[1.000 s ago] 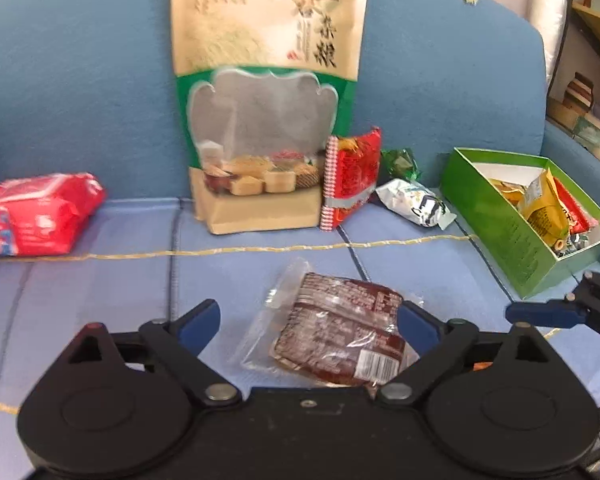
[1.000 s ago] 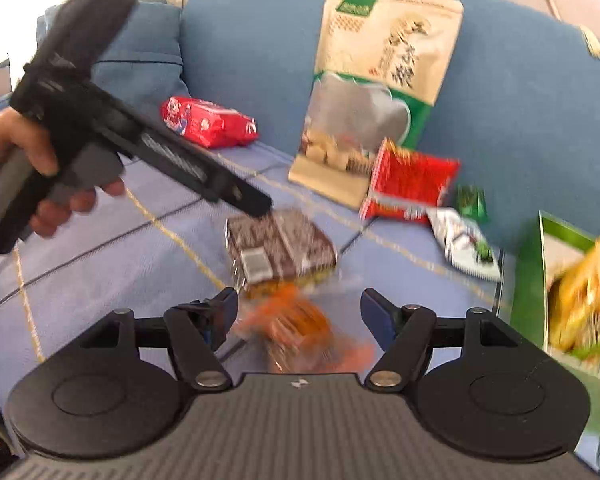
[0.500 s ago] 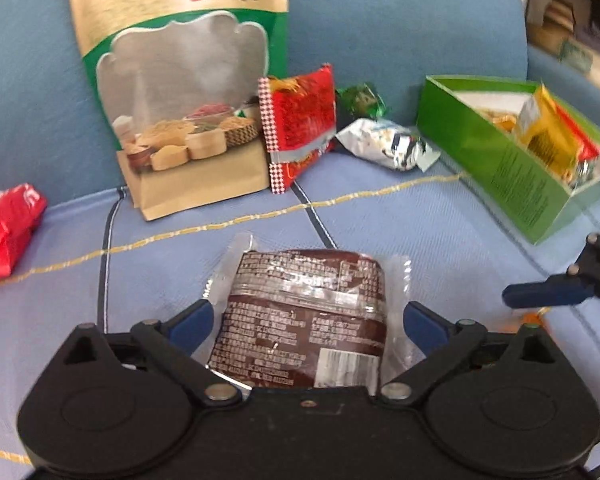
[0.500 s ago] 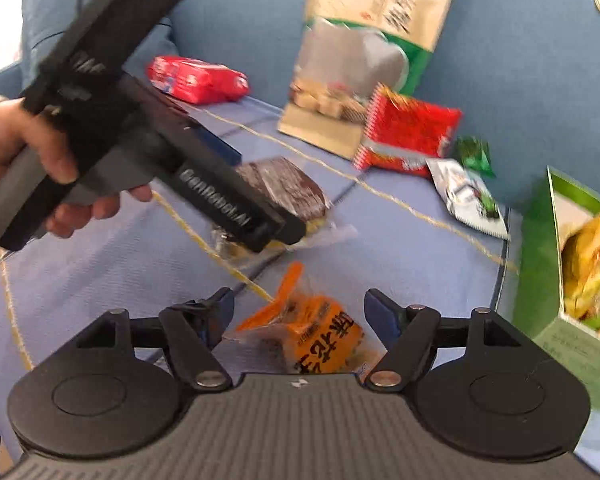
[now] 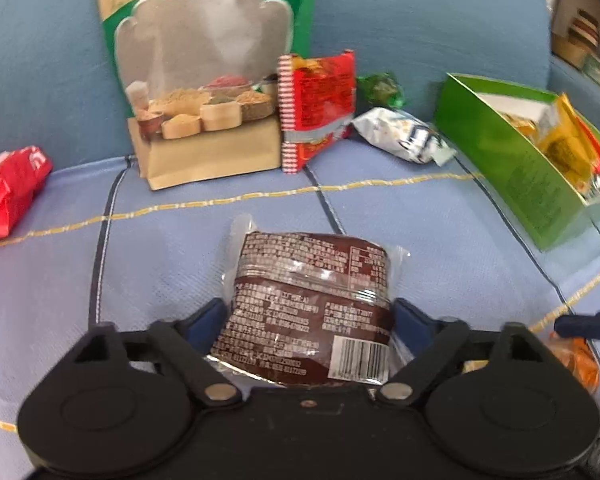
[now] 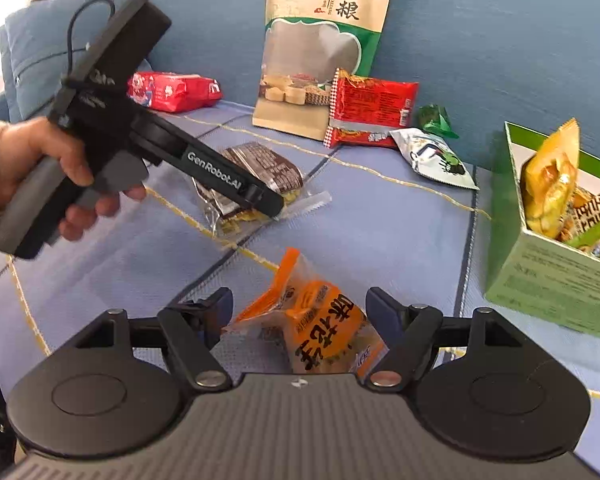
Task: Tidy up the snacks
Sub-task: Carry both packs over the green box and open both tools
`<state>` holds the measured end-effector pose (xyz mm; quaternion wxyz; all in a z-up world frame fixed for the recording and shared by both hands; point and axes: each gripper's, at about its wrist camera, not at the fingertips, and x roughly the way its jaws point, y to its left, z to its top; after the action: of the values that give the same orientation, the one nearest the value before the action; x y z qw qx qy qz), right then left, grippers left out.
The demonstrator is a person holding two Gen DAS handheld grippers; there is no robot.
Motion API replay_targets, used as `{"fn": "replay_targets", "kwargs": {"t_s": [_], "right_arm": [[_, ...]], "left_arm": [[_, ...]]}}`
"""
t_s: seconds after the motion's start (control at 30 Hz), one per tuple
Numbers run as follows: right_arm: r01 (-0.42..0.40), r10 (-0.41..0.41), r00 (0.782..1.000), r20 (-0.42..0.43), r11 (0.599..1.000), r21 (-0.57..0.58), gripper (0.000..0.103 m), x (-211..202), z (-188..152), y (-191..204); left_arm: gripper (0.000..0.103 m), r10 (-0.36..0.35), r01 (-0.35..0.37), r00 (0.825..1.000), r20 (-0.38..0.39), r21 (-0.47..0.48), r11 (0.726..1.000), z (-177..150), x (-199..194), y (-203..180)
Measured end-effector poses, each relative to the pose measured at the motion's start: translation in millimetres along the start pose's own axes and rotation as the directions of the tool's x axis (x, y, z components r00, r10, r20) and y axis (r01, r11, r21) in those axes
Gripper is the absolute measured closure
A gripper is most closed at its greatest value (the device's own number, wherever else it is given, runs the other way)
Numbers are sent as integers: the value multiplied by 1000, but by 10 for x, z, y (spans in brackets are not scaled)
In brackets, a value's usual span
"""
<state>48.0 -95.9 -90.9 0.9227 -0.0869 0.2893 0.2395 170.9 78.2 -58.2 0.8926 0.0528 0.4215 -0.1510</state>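
Note:
A brown snack packet (image 5: 312,304) lies on the blue sofa seat, between the fingers of my left gripper (image 5: 310,320); the jaws stand wide open on either side of it. It also shows in the right wrist view (image 6: 268,172) under the left gripper (image 6: 260,200). An orange snack packet (image 6: 320,324) lies between the fingers of my open right gripper (image 6: 300,308). A green box (image 6: 548,272) holding several snacks stands at the right; it also shows in the left wrist view (image 5: 512,160).
A tall grain pouch (image 6: 320,48), a red packet (image 6: 372,108), a small green candy (image 6: 434,118) and a white packet (image 6: 432,156) rest against the sofa back. A red pack (image 6: 172,90) lies far left. A blue cushion (image 6: 36,48) sits behind it.
My left gripper has moved forward so the brown packet now sits between its fingers. My right gripper has moved forward over the orange packet. Both stay open.

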Motion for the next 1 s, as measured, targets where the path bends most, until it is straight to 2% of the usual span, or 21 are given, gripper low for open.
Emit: {"fn": "replay_targets", "kwargs": {"t_s": [0.07,0.17,0.33,0.47,0.6,0.7,0.87,0.93,1.0], "right_arm": [[12,-12,1000,19,1000,-11,2,-62,-69,-9],[36,-36,999,31,999,4,25,-163,-113,-64],[53,-57,994,90,997,51,27,-390,-107,-159],[79,-93,977,189,993,85,26,-693,6,-312],[165,-204,942,266,973,161,26,-909,135,-665],[240,-304,908,288,942,236,25,-975,199,-995],[335,-435,852,291,881,335,25,-948,230,-1530],[376,-481,829,284,857,353,25,-896,217,-1713],[398,-507,819,268,839,371,25,-811,199,-1881]], "left_arm": [[0,-18,19,1000,-17,26,999,-13,-33,-41],[0,-48,49,998,-30,50,998,-65,-104,-134],[0,-152,152,988,-17,27,988,-41,-311,-357],[0,-231,228,970,71,49,973,239,-599,-633],[0,-293,281,940,177,88,956,650,-845,-1005],[0,-328,313,919,217,103,944,941,-857,-1289],[0,-339,315,907,250,129,940,1394,-666,-1768],[0,-335,311,909,248,131,941,1539,-519,-1953],[0,-330,307,912,241,130,943,1654,-350,-2123]]}}
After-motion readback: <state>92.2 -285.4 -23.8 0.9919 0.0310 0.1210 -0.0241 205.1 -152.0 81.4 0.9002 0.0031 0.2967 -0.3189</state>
